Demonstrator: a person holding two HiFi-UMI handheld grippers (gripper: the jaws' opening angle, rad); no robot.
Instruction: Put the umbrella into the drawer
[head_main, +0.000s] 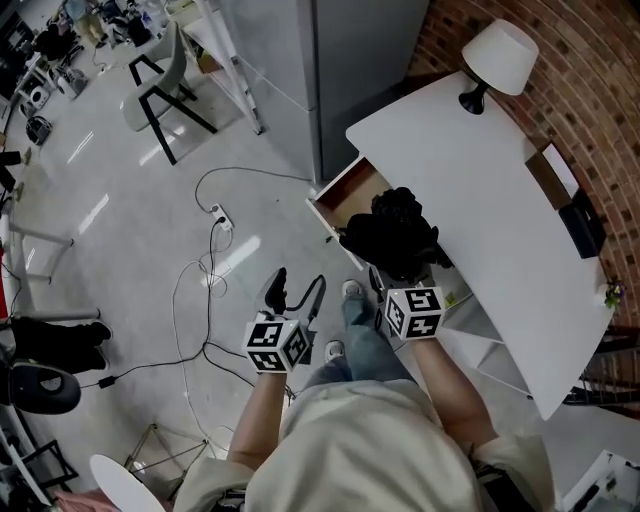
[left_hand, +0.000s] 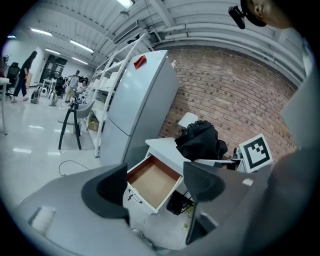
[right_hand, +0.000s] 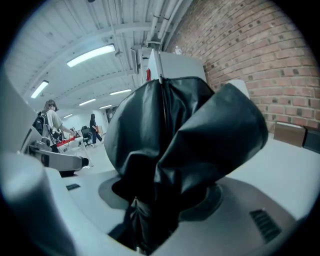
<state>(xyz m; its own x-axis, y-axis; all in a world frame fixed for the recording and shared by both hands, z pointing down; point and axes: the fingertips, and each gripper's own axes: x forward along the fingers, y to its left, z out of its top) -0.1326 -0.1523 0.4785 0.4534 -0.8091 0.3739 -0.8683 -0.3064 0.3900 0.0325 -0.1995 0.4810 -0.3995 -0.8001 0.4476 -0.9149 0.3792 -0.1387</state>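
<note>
Nearest you, the right tongs (right_hand: 161, 202) are clamped on the black folded umbrella (right_hand: 180, 125). The narrow, gathered end sits between the jaws and the loose canopy billows out beyond them. Its long axis runs roughly along the tongs' own line, so the bulky end points away from you.

Seen from the head view, the open drawer (head_main: 352, 192) lies just beyond and to the left of the umbrella. The canopy overlaps the drawer's right-hand end, beside the front edge of the white surface (head_main: 470, 190). You cannot tell from here how high it hangs over that end. The drawer shows a bare brown floor with nothing in it.

The left tongs (head_main: 297, 292) stand wide apart and hold nothing. They hover well short of the drawer, on the near left side of it. The right hand is the nearer one and the one carrying the load.

The coming move likely turns on that offset. The bundle has to shift leftward over the drawer's opening and tip down. The puffed canopy looks bulky against the drawer's walls, so it may need tucking in.
</note>
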